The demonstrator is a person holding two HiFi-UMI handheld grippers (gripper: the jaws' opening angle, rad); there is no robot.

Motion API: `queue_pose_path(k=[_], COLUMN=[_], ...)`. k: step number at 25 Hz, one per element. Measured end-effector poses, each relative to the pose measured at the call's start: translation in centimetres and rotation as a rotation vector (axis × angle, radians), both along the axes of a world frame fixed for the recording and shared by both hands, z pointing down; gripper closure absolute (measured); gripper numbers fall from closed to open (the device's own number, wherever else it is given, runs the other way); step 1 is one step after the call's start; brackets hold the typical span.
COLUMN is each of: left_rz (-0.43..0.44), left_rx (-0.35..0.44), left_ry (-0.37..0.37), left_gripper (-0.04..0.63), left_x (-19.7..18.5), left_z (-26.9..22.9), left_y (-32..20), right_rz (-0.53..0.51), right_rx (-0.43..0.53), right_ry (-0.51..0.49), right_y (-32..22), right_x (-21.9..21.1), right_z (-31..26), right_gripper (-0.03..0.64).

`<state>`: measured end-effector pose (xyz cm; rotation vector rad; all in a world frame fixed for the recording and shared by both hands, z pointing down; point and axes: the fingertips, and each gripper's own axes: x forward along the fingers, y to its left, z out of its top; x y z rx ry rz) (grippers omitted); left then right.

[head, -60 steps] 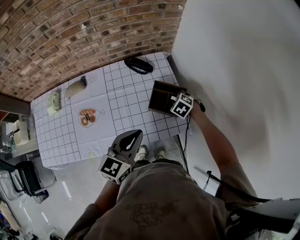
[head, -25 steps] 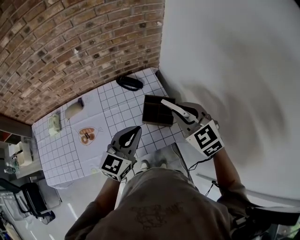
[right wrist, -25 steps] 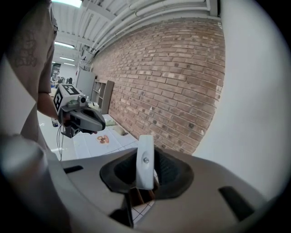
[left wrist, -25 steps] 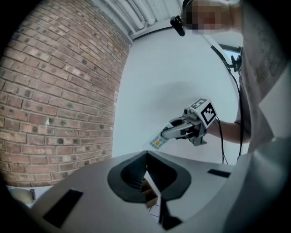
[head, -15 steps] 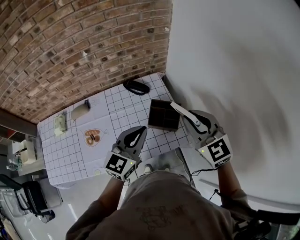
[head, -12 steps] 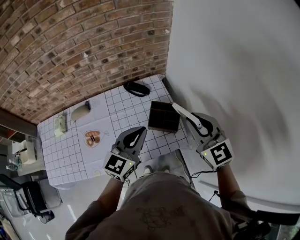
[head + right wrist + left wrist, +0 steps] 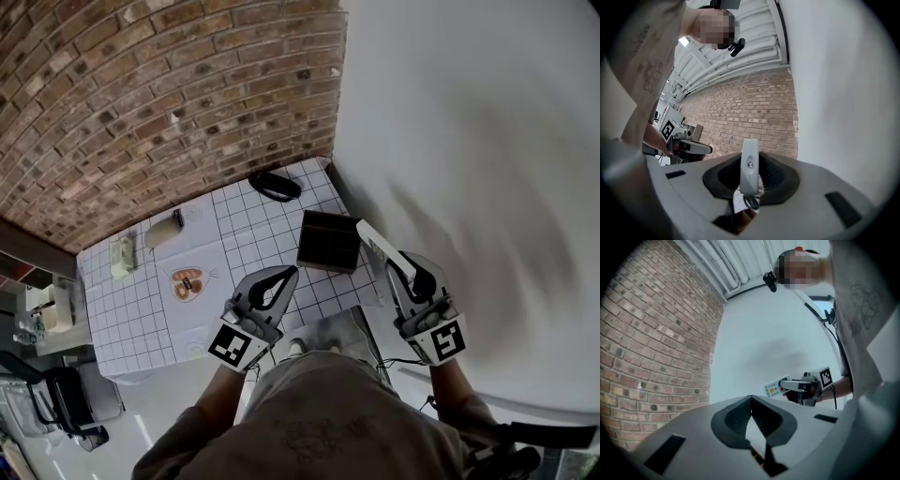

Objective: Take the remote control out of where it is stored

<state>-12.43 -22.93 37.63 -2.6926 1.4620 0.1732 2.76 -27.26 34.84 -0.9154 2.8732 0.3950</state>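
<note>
Remote control (image 7: pixel 375 246) is clamped in right gripper (image 7: pixel 396 269), clear of the dark compartment box (image 7: pixel 326 242) and just right of it. Long axis runs along the jaws, free end toward the box's far-right corner. Left gripper (image 7: pixel 284 274) sits near-left of the box, jaws pinched together, empty.

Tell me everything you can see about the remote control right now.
The remote control is a slim white bar, plastic by its look, with small coloured buttons on its face in the left gripper view. The right gripper clamps it near one end, holding it in the air, out of the dark divided box; nothing else touches it.
</note>
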Motion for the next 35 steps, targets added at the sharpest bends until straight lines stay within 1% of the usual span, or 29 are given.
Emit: queue_pose_path(k=[4,9,19,25,29,35], left_rz=[0.011,-0.007,-0.009,-0.020,-0.020,-0.029], left_rx=[0.041,0.050,0.026,0.012,0.004,-0.008], left_ry=[0.007,0.016,0.017,0.019,0.029,0.026], left_gripper=[0.591,0.591,0.591,0.591,0.591,0.591], left_x=[0.0,-0.6,-0.6,-1.1,-1.6,-1.9], left_z=[-0.6,-0.7,0.1,0.5,0.5,1.0], left_y=[0.5,0.7,1.2,1.2,1.3,1.3], right_rz=[0.004,0.006,0.004,-0.007,-0.003,0.003], right_rx=[-0.006,-0.016,-0.038,-0.001,-0.059,-0.065], right_ry=[-0.068,-0.102,-0.087,-0.071,-0.079,-0.061], right_y=[1.0,1.6,2.1,2.0,1.9,1.8], right_x=[0.3,0.6,-0.3,-0.7,-1.0,-1.3], right_z=[-0.2,0.3,1.2,1.3,1.8,2.5], right_gripper=[0.534,0.534,0.534,0.534,0.534,0.534])
